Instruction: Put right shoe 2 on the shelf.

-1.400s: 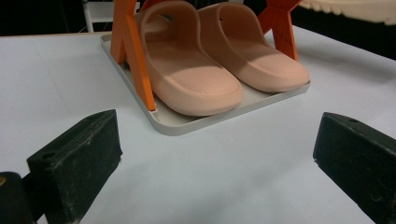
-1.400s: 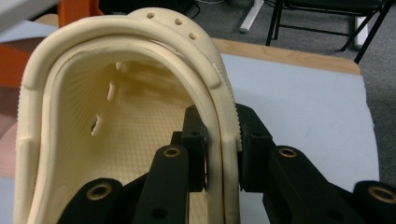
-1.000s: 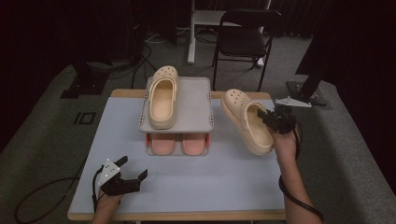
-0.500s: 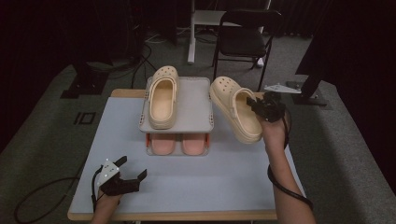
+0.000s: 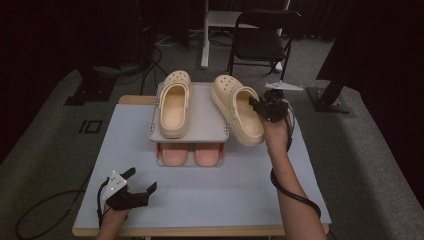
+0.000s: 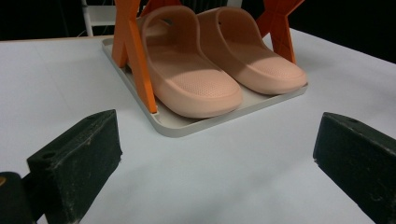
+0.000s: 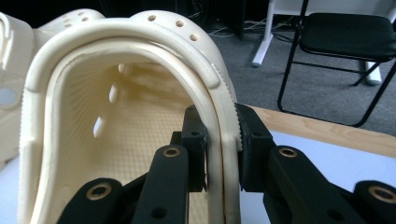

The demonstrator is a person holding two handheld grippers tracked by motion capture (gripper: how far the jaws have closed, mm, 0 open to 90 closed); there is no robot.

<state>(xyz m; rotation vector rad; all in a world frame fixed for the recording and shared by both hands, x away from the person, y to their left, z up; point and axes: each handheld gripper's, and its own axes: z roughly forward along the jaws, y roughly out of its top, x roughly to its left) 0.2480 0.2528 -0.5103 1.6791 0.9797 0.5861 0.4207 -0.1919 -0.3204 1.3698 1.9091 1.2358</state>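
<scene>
Right gripper (image 5: 261, 106) pinches the side wall of a cream clog (image 5: 237, 110), holding it tilted in the air just beside the grey rack's (image 5: 204, 131) top shelf, where its mate (image 5: 174, 109) lies. Left gripper (image 5: 135, 186) rests on the desk (image 5: 230, 190), jaws spread and holding nothing, facing pink slippers (image 6: 219, 70).

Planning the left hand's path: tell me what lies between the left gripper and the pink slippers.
Bare white table only, in the left gripper view: nothing between the open left gripper and the pink slippers.
</scene>
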